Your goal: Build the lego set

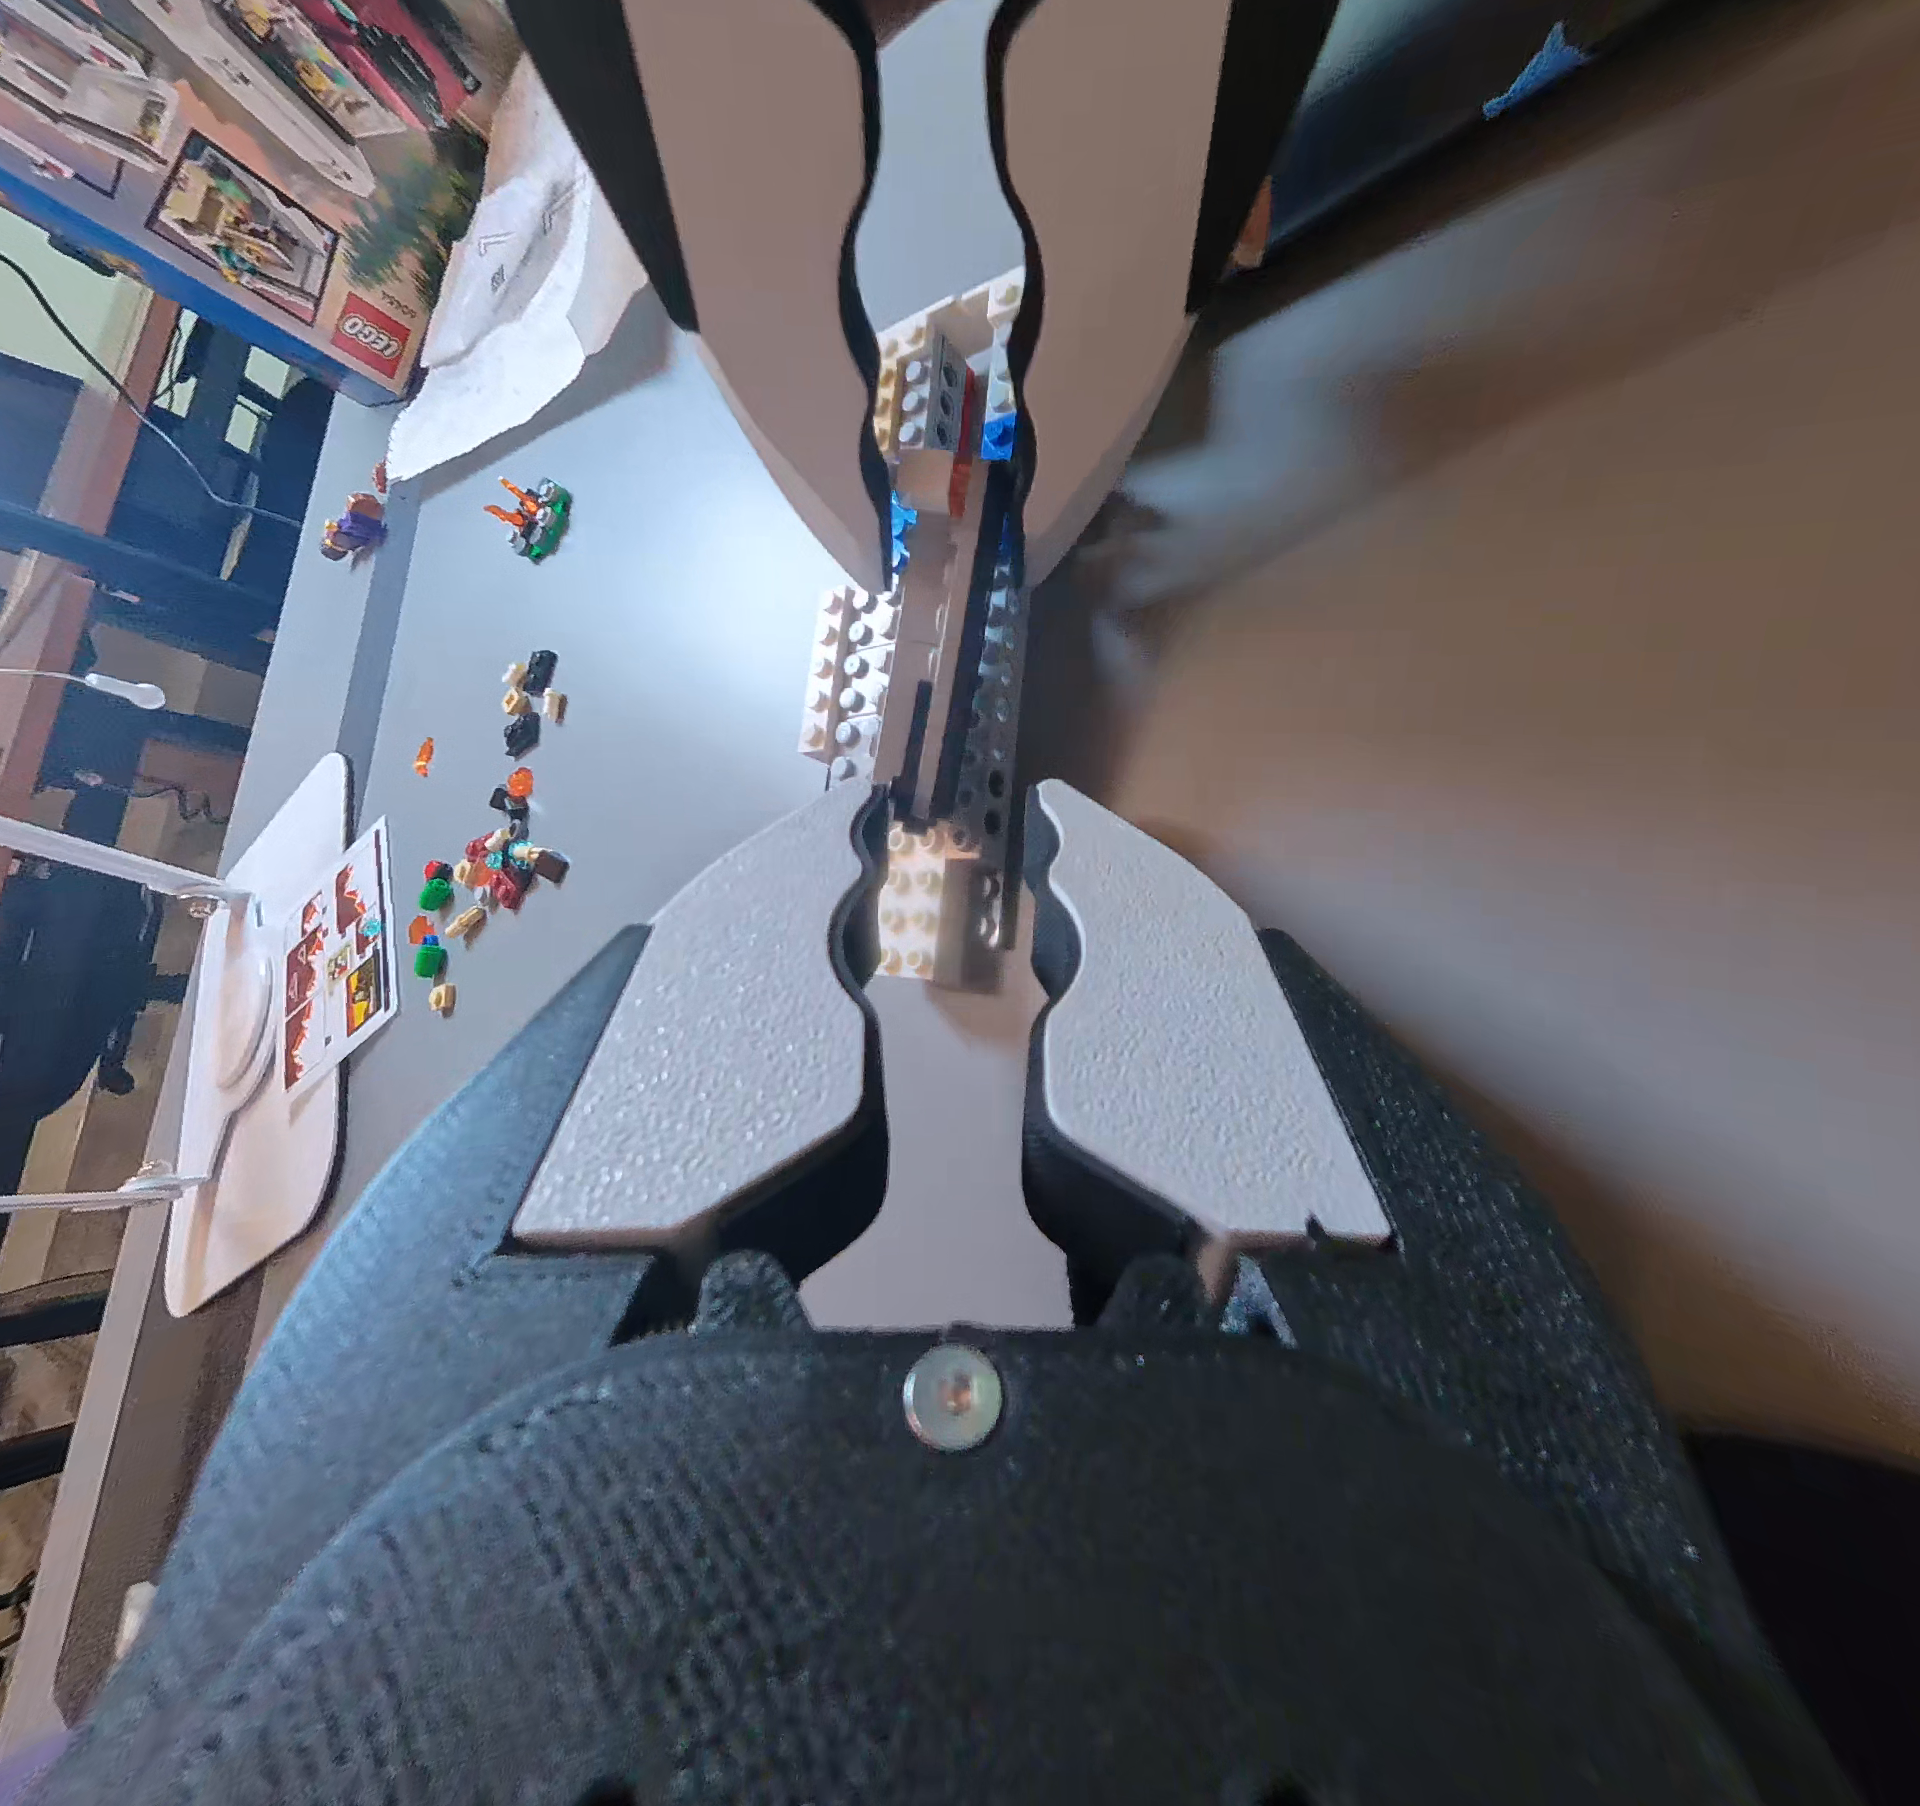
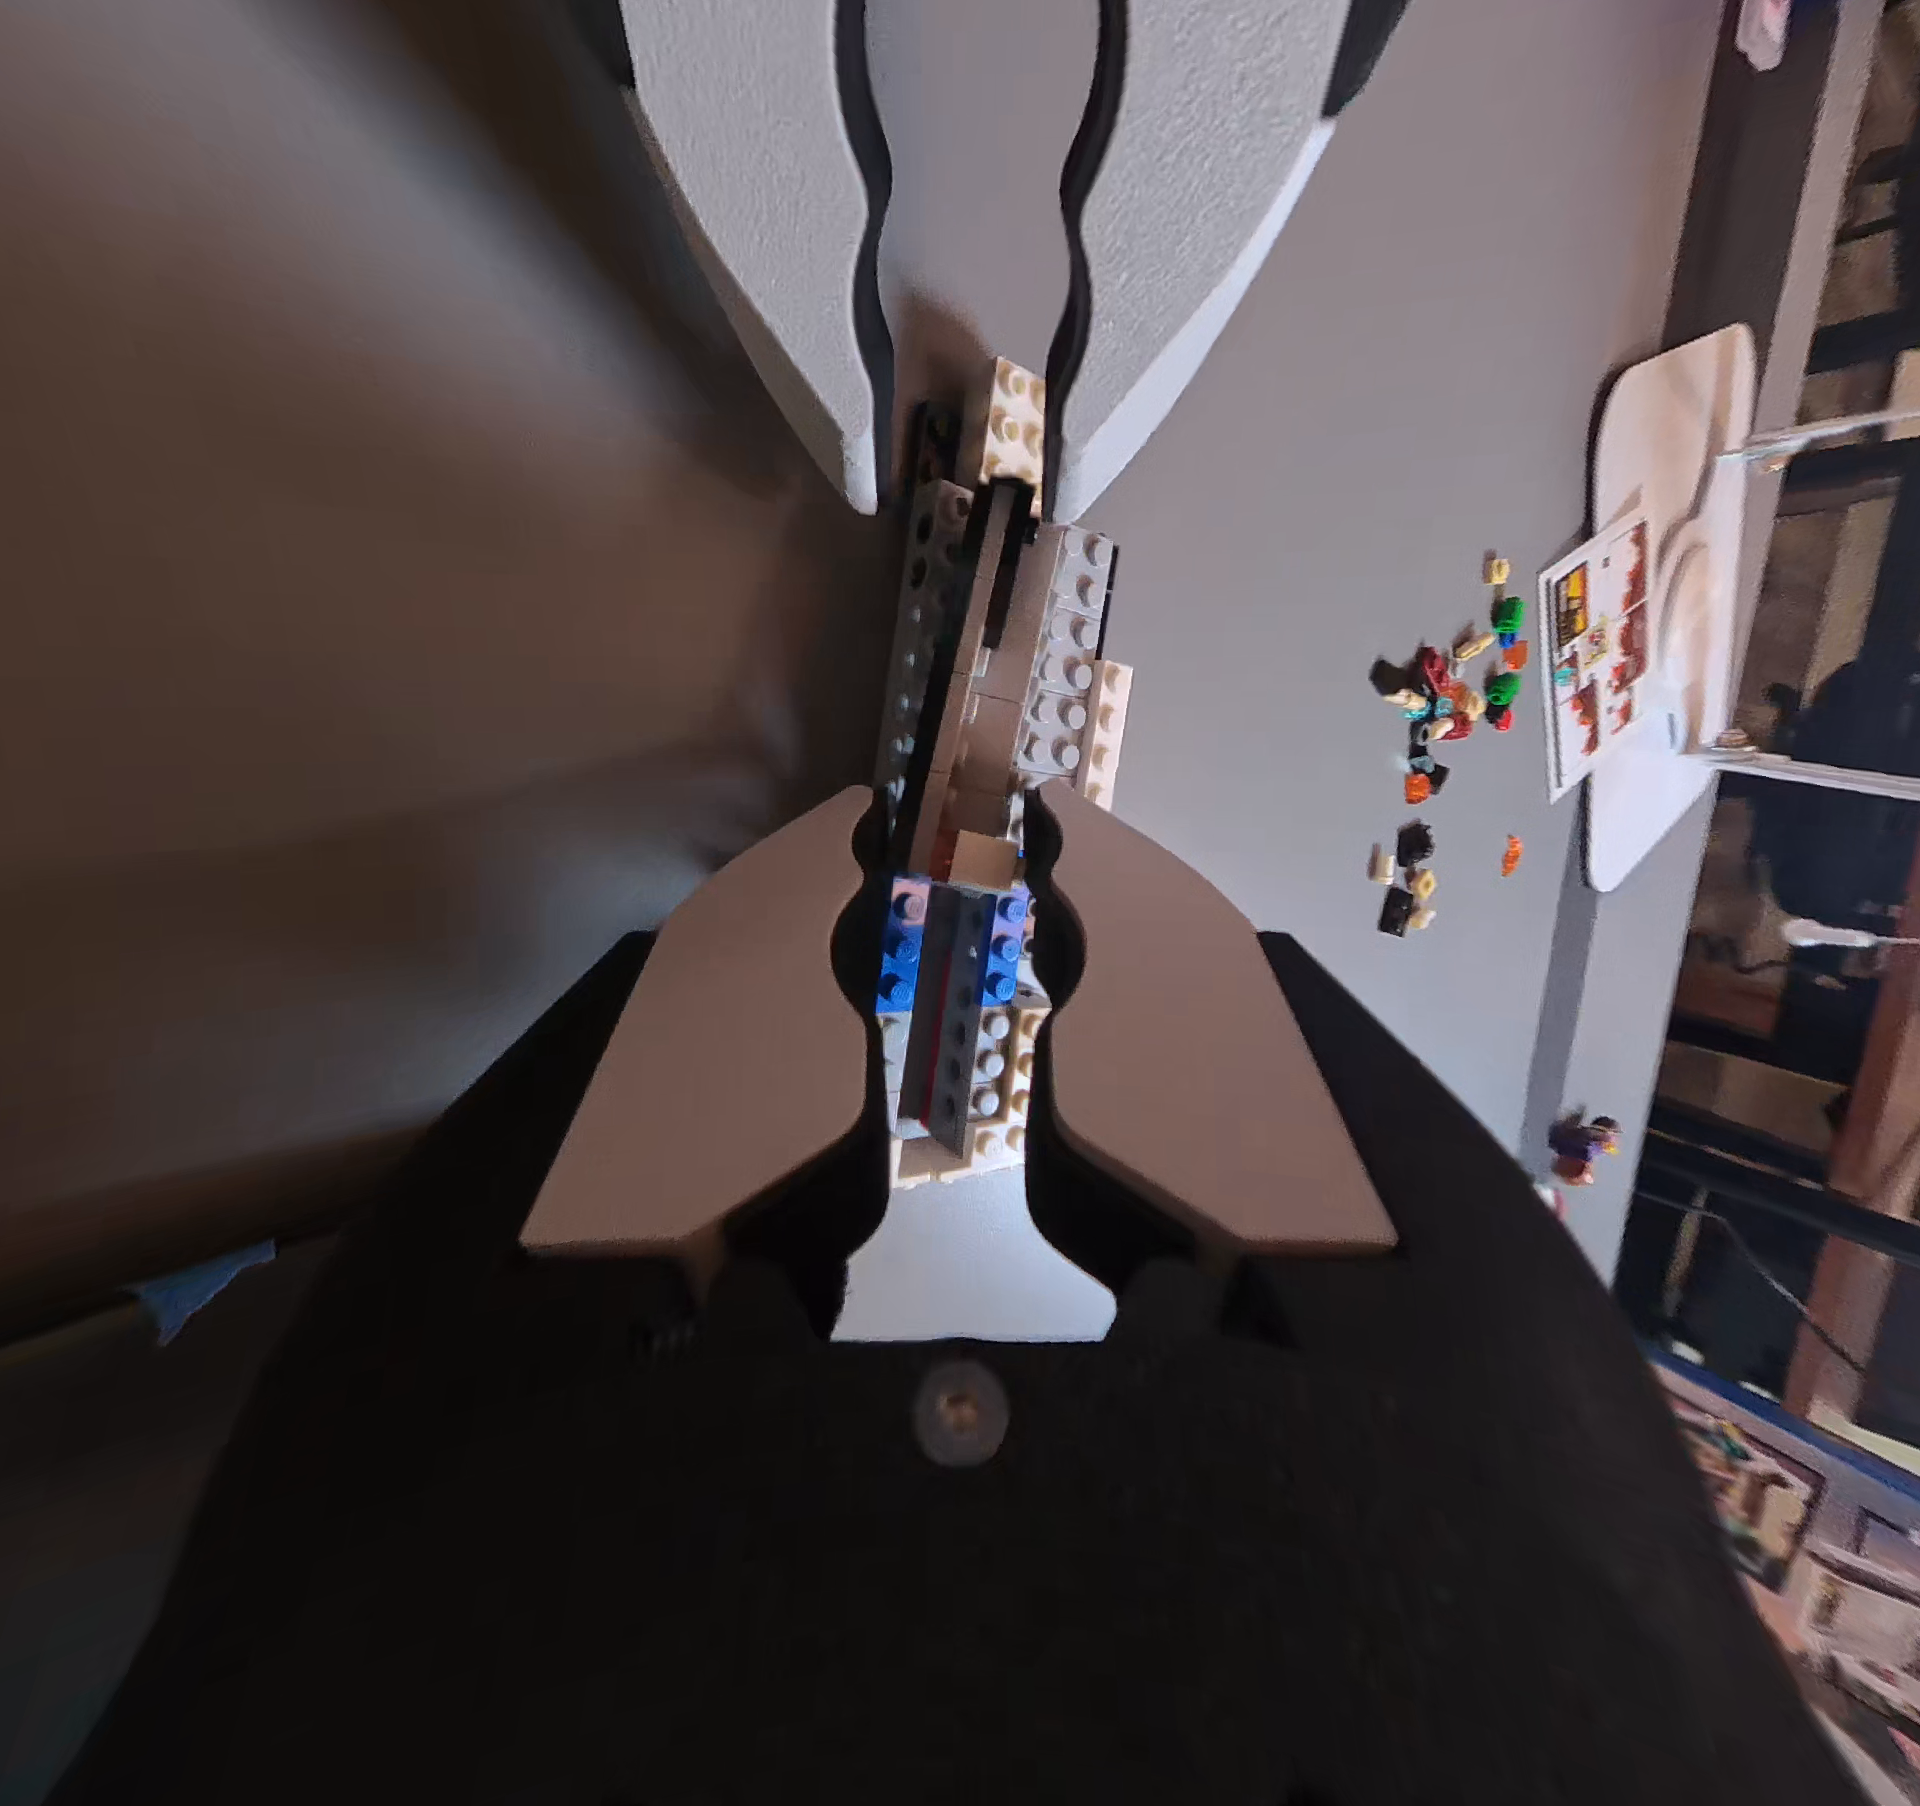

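The long tan, grey, black and blue plastic brick assembly (image 1: 935,676) hangs clear of the grey table (image 1: 665,613), its ends pinched between the jaws of the left gripper (image 1: 951,883) and right gripper (image 2: 956,967), seemingly steadying it for pressing

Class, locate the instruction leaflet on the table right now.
The instruction leaflet lies at the left of the left wrist view, partly on a white tray, beside the loose pieces.

Left gripper (image 1: 951,883) body: black ribbed print; silver screw
Right gripper (image 2: 956,883) body: black; dull screw
Fingers (image 1: 727,1050): pale grey, pebbled, wavy black-edged inner faces
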